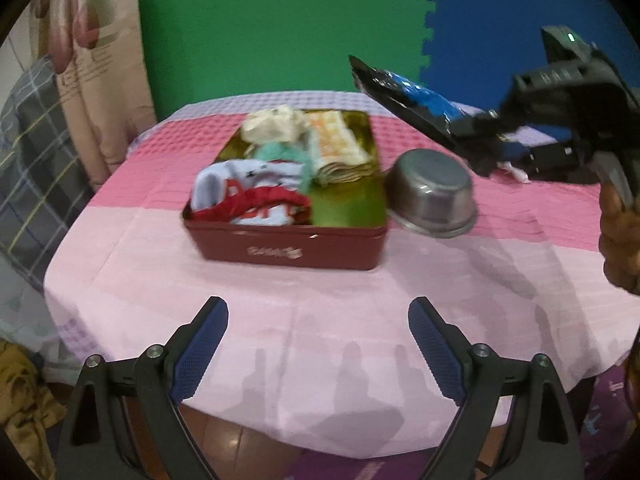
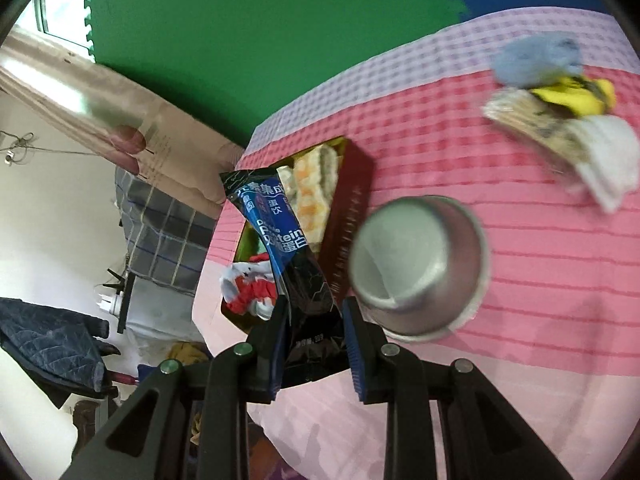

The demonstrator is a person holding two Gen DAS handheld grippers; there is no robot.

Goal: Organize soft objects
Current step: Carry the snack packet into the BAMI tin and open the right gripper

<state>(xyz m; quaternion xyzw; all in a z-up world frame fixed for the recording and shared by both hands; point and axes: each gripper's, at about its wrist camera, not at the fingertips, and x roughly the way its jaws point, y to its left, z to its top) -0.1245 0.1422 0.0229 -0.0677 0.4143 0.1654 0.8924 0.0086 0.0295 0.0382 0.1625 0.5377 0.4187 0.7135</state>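
Observation:
A dark red tin (image 1: 288,248) sits mid-table and holds soft items: a cream cloth (image 1: 276,124), a folded patterned towel (image 1: 340,144), a teal piece (image 1: 284,154) and a white-and-red sock (image 1: 248,188). My right gripper (image 2: 315,308) is shut on the lower end of a black-and-blue snack packet (image 2: 280,232). In the left wrist view the packet (image 1: 416,100) hangs in the air right of the tin, held by the right gripper (image 1: 476,128). My left gripper (image 1: 318,308) stands open over the near table edge, nothing between its fingers.
An upturned steel bowl (image 1: 432,192) leans against the tin's right side. Far right on the cloth-covered table (image 2: 540,240) lies a pile with a blue cloth (image 2: 536,58), a yellow-and-black item (image 2: 576,94) and a white cloth (image 2: 608,160). A person's hand (image 1: 620,240) holds the right gripper.

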